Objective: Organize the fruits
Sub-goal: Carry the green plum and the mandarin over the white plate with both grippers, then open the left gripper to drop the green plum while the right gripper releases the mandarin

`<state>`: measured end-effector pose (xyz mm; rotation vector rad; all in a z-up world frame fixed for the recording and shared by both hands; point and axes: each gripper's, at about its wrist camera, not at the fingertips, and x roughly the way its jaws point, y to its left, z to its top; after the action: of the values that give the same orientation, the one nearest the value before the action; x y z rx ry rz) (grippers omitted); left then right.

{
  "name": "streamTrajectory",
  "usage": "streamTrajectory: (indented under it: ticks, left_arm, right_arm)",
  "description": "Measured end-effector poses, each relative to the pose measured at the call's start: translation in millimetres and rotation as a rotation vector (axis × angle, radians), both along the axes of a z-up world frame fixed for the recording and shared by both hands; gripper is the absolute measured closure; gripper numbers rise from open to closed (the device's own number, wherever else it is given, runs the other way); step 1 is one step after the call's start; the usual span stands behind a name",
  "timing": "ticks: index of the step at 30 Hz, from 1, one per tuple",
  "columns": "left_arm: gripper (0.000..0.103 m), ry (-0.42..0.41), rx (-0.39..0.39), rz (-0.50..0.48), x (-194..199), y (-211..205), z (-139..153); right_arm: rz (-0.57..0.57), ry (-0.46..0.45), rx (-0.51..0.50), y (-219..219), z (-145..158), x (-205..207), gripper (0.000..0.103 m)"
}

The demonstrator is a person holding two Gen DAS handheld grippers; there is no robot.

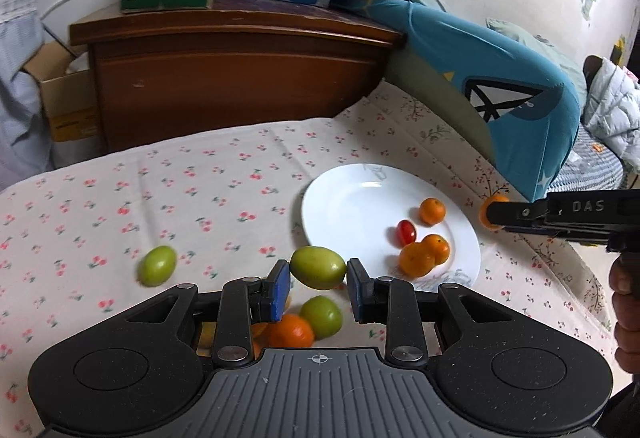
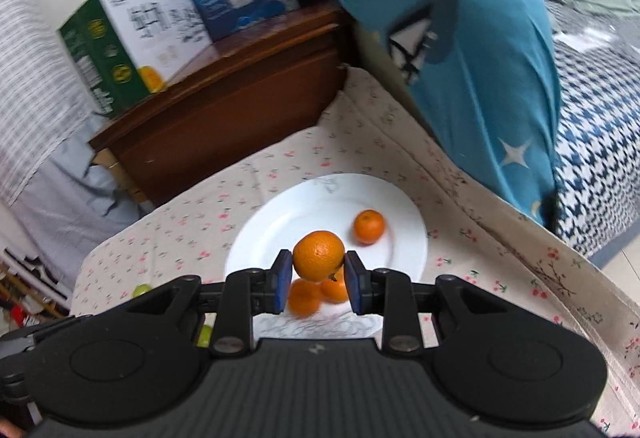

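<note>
Gripper-held orange (image 2: 319,255) above plate (image 2: 272,226) with 3 oranges.

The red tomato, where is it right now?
In the left wrist view the red tomato lies on the right part of the white plate, between one orange behind it and two touching oranges in front.

Your left gripper (image 1: 318,288) and right gripper (image 2: 316,284) match: black linkage arms on silver pivot screws, blue pads (image 1: 280,290), round black side housings, a ribbed grey body, and white "DAS" lettering along the right one's side.
</note>
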<state>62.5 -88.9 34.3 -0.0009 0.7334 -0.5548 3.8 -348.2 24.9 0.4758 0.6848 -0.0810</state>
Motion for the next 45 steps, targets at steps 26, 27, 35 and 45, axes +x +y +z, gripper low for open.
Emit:
streamTrajectory:
  ticks: [26,27,35,45]
  left_arm:
    - [0.073,0.038,0.050,-0.103,34,-63,-25]
    - [0.072,0.040,0.044,-0.102,34,-63,-24]
    - [0.045,0.017,0.014,-0.061,30,-54,-10]
    - [0.028,0.003,0.042,0.003,17,-32,9]
  right_arm:
    - [-0.123,0.107,0.095,-18,-30,31,0.072]
    - [-0.124,0.103,0.097,-19,-30,31,0.072]
    - [-0.129,0.085,0.113,-20,-27,26,0.072]
    - [-0.118,0.065,0.132,-21,-21,19,0.072]
